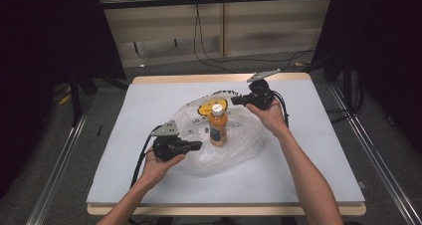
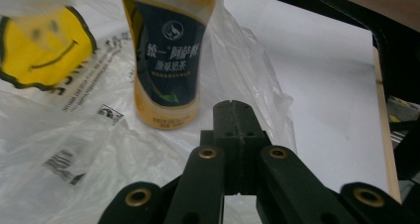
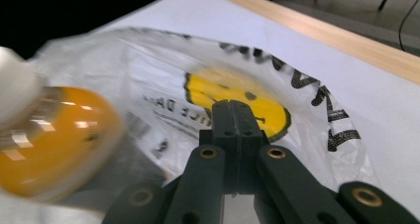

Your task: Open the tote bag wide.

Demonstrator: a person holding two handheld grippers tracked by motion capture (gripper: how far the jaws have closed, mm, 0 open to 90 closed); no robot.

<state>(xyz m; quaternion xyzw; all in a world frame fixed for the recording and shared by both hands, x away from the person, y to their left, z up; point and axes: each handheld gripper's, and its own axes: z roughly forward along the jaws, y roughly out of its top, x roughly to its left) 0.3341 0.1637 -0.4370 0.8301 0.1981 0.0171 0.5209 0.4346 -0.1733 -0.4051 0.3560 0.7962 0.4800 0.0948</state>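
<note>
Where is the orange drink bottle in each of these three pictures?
High view: bottle upright at table centre, on the plastic bag.
Left gripper view: bottle upper middle, beyond the shut jaws.
Right gripper view: bottle blurred at left.
Shared landmark: the bag's yellow smiley.

An upright orange bottle [image 1: 218, 125] is standing mid-counter on a crumpled clear plastic bag [image 1: 234, 150], blocking the direct line between the two tools. The left tool [image 1: 197, 146], jaws pressed together, is lying low just left of the bottle over the bag's edge; the right tool [image 1: 234, 100], jaws likewise together, is sitting above the bag's printed far part. Bare counter [image 1: 328, 155] is lying free along the left, right and near sides. Dark stands and curtains are bounding the room beyond both side edges.
</note>
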